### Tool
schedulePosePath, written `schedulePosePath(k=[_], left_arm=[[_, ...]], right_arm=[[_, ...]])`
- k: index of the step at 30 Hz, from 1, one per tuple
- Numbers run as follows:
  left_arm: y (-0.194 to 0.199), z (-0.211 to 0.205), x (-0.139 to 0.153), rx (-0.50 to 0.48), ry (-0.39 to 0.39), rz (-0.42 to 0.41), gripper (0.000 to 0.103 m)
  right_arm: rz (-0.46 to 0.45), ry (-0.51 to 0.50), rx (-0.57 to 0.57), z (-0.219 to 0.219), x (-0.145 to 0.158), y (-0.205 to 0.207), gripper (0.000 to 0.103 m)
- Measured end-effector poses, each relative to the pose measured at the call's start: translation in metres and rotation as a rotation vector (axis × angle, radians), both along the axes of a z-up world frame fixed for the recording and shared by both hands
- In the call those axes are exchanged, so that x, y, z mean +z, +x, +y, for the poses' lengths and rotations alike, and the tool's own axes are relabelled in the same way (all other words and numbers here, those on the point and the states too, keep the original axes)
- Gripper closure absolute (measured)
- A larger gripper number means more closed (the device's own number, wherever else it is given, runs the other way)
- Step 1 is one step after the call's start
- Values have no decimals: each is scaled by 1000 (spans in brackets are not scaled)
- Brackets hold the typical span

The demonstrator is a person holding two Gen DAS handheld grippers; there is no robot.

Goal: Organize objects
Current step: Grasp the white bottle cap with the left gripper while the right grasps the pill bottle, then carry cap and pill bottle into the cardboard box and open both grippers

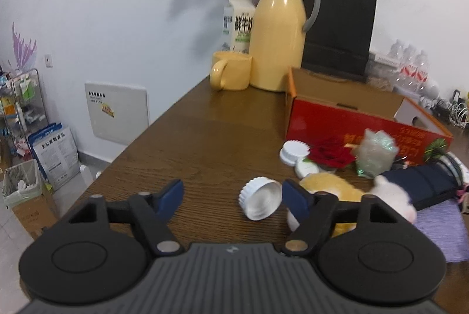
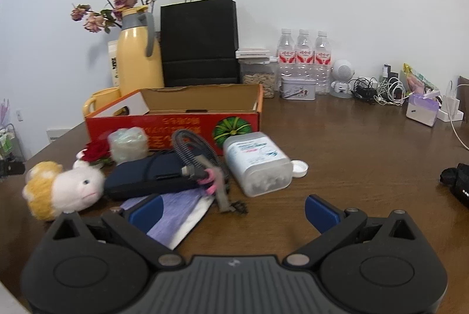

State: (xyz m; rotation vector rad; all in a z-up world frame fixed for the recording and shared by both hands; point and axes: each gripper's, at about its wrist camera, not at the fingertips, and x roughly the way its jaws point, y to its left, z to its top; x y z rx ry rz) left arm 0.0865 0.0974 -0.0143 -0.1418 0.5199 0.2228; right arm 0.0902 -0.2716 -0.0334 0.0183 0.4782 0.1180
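A white ridged lid (image 1: 259, 201) lies tilted on the wooden table (image 1: 205, 138) between the fingers of my left gripper (image 1: 233, 188). The lid leans by the right pad (image 1: 294, 202); the left pad (image 1: 170, 198) stands well clear of it, so the gripper is open. An open red cardboard box (image 2: 176, 123) stands behind a cluster: a yellow-and-white plush toy (image 2: 67, 191), a dark blue pouch (image 2: 143, 176), a red rose (image 2: 95, 151) and a clear jar (image 2: 258, 164) on its side with a white cap (image 2: 299, 167) next to it. My right gripper (image 2: 233, 205) is open above bare table, holding nothing.
A yellow thermos (image 1: 278, 38), a yellow mug (image 1: 231, 70), a milk carton and a black paper bag (image 2: 199, 41) stand at the back. Water bottles (image 2: 303, 56), a tin, a small speaker and cables line the wall. A purple cloth (image 2: 176, 208) lies under my right gripper's left finger.
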Motion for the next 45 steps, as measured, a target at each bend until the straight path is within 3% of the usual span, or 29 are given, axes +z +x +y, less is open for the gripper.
schedulePosePath(k=[7, 10, 12, 13, 18, 20, 24, 28, 29, 37, 45], left_arm=[[25, 7, -19, -72, -26, 55, 31], [33, 6, -24, -113, -36, 64, 53], [37, 4, -25, -163, -65, 71, 84], [38, 3, -26, -183, -75, 73, 88], [36, 2, -26, -180, -69, 64, 88], [37, 5, -27, -167, -77, 64, 88], [38, 9, -28, -151, -95, 61, 88], [37, 9, -28, -142, -92, 56, 88], [36, 9, -28, -138, -91, 51, 88], [32, 13, -15, -115, -93, 5, 88], [35, 10, 25, -121, -75, -108, 88]], right_arm=[[-22, -21, -21, -16, 8, 35, 0], [-21, -40, -10, -20, 11, 56, 0], [-8, -45, 1, -22, 10, 74, 0], [1, -43, 7, -23, 9, 82, 0], [52, -16, 62, -22, 2, 114, 2], [68, 0, 68, -22, -2, 121, 10], [93, 6, 79, -20, -8, 129, 15], [139, 7, 109, -17, -15, 136, 35], [143, 9, 112, -17, -16, 137, 35], [79, 9, 112, -18, -5, 118, 39], [-18, 2, 93, -19, 21, 99, 39]])
